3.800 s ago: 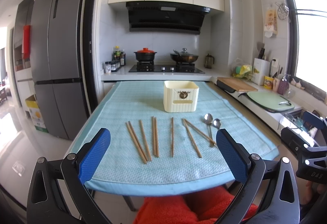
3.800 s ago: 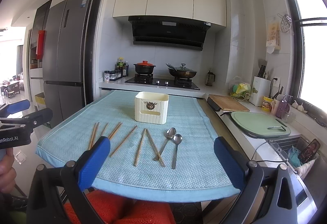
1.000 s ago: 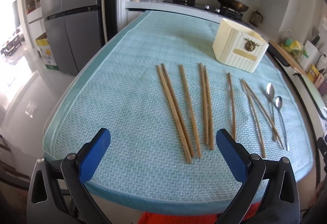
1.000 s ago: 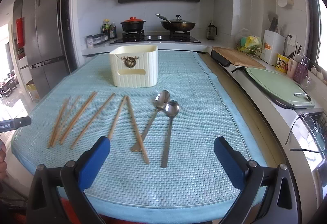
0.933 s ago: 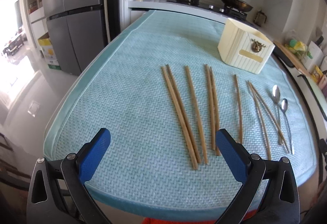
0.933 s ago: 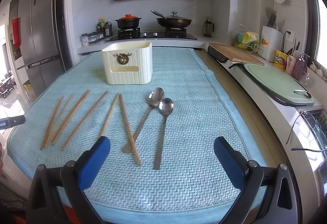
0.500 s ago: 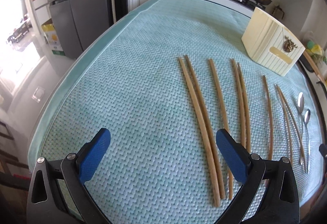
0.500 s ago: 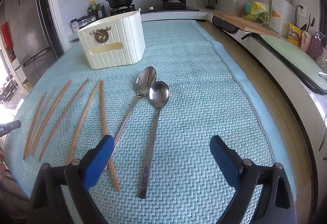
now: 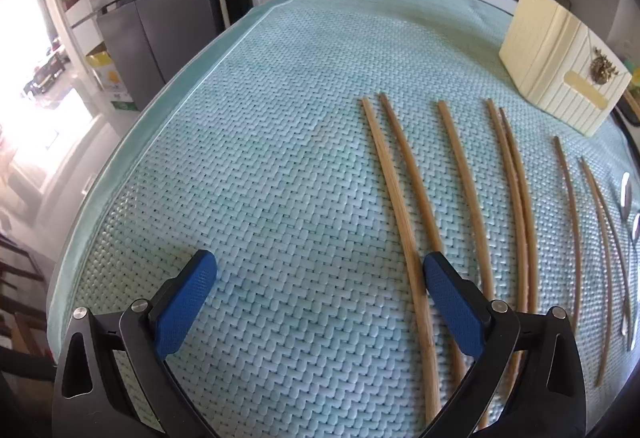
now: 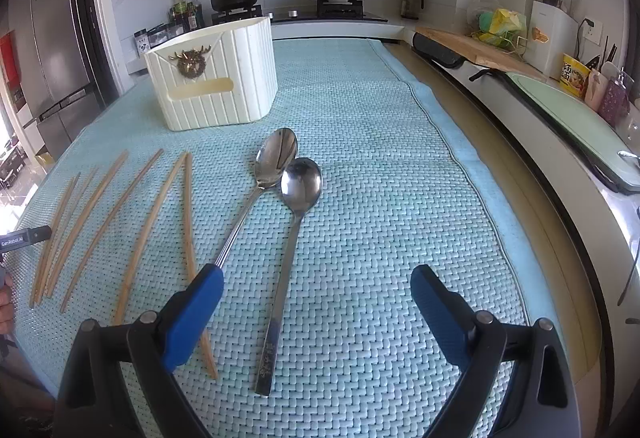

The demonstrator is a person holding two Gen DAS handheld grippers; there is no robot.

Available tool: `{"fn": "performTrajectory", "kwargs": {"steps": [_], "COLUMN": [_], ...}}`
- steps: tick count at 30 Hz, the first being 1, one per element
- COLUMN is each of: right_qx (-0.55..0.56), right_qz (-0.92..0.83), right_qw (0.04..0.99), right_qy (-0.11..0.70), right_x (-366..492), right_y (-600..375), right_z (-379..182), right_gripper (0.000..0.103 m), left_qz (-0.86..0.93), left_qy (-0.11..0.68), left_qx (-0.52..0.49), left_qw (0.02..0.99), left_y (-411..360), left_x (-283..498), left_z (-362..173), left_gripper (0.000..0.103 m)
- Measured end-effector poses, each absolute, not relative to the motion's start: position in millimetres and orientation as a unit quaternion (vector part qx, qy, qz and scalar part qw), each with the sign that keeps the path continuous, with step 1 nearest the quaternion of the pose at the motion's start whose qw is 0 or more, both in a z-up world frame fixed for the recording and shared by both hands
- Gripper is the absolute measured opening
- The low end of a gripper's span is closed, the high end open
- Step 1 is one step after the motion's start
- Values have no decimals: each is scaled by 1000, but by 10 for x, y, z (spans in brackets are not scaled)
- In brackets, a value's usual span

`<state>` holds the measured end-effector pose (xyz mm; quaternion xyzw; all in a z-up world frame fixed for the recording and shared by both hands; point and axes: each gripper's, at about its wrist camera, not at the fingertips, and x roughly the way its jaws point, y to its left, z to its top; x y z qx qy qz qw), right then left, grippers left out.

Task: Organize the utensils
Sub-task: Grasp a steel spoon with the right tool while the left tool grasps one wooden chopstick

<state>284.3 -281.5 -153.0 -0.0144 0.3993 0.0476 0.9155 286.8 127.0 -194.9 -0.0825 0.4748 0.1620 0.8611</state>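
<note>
On the table [image 10: 400, 142], short of the cream holder [image 10: 216, 78], chopsticks [image 9: 404, 206] and 2 spoons [image 10: 288, 198] lie untouched. Left claw [image 9: 320, 270] and right claw [image 10: 316, 282] hover spread, empty: approach step. Next, likely each closes on 1 utensil.

Eight wooden chopsticks [image 9: 460, 174] are lying in front of one cream utensil holder [image 10: 218, 76]. Two metal spoons [image 10: 296, 194] are lying just right of the chopsticks, also before the holder.
</note>
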Motion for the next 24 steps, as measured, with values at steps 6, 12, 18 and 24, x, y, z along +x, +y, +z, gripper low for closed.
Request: {"fn": "performTrajectory", "kwargs": {"steps": [6, 12, 18, 24], "right_qx": [-12, -4, -13, -42], "right_qz": [52, 61, 55, 52], "right_qw": [908, 901, 897, 897], "right_qy": [415, 430, 438, 436], "right_x": [3067, 3371, 3698, 3881], "right_y": [-2808, -2776, -2679, -2560], "right_z": [-1668, -1761, -1829, -1810], "right_gripper": [92, 88, 75, 48], "left_qz": [153, 137, 120, 123], "left_qy": [482, 499, 512, 536], "left_qx": [-77, -79, -73, -77], "left_qw": [859, 852, 847, 832], "left_y": [1365, 1527, 1594, 1622], "left_x": [2987, 3211, 3414, 3645], "left_z": [-1933, -1920, -1905, -1868], "left_gripper": [103, 103, 103, 102]}}
